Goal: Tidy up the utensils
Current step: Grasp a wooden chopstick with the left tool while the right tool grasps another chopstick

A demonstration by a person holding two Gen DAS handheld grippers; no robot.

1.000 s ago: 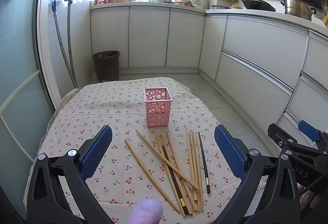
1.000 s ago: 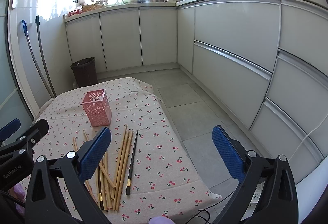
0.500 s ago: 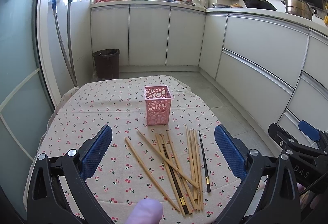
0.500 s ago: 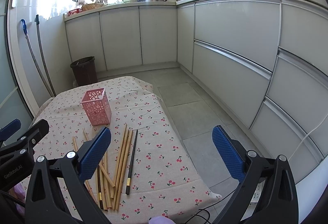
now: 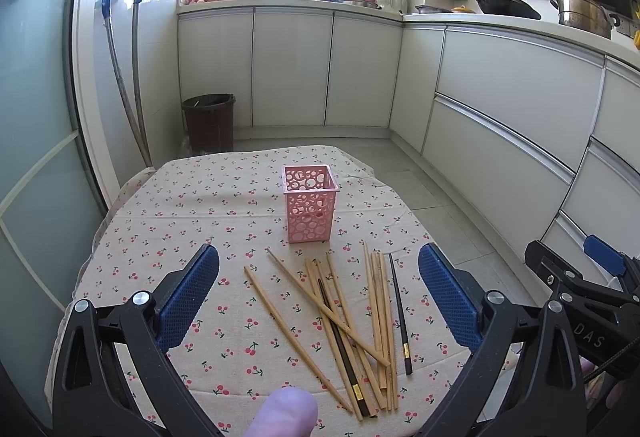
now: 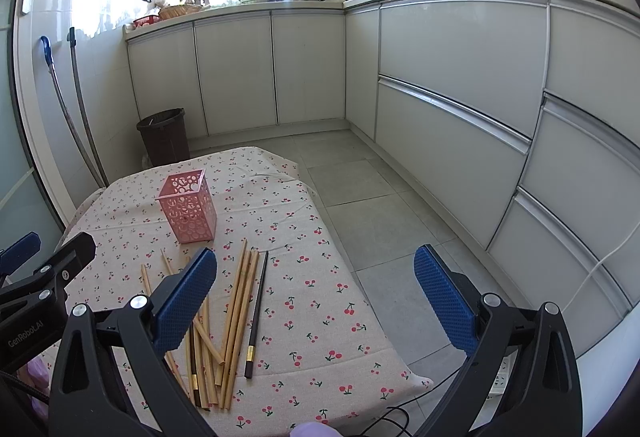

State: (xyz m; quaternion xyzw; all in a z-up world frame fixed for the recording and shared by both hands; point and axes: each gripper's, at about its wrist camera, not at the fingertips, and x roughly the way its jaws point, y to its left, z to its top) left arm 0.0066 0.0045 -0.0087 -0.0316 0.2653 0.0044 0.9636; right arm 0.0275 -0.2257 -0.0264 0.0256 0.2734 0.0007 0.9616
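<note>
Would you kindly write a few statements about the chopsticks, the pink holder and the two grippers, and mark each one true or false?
1. The pink perforated plastic holder stands upright on the cherry-print tablecloth. True.
2. The wooden chopsticks stand inside the holder. False: they lie loose on the cloth in front of it.
3. The left hand-held gripper is open and holds nothing. True.
4. The right hand-held gripper is shut on a chopstick. False: it is open and empty.
5. A black chopstick with a gold band lies beside the wooden ones. True.

Both the left gripper (image 5: 319, 291) and right gripper (image 6: 316, 293) hover with fingers spread wide, holding nothing.
</note>
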